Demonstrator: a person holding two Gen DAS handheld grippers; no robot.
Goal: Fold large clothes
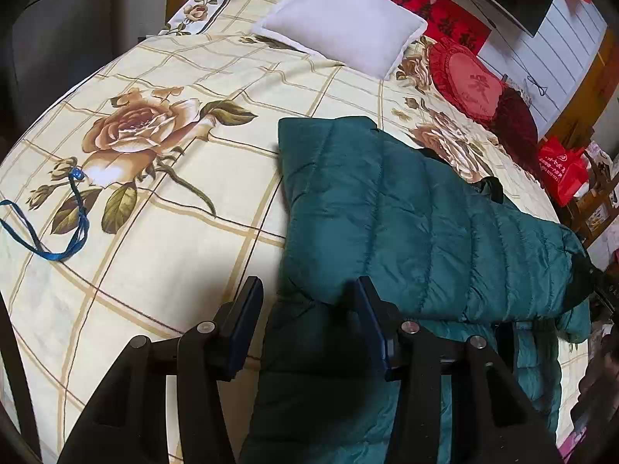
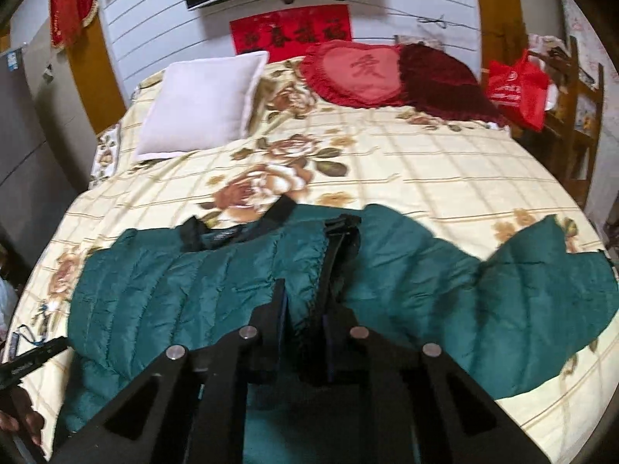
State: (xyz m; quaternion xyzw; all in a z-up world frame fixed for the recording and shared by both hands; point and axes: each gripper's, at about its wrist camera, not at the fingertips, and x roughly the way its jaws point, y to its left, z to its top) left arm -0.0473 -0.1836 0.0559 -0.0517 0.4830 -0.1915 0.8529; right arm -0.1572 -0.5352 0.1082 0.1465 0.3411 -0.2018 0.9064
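Note:
A dark green puffer jacket lies spread on the flowered bedspread; in the right wrist view the jacket stretches across the near half of the bed with its black collar facing the pillows. My left gripper hovers over the jacket's near left edge, jaws apart, with a fold of green fabric between the fingers and sheet showing beside the left pad. My right gripper is shut on the jacket's front zip edge, lifting a ridge of fabric.
A white pillow, a red heart cushion and a dark red cushion lie at the bed's head. A blue ribbon lies left of the jacket. A red bag hangs on a wooden shelf at right.

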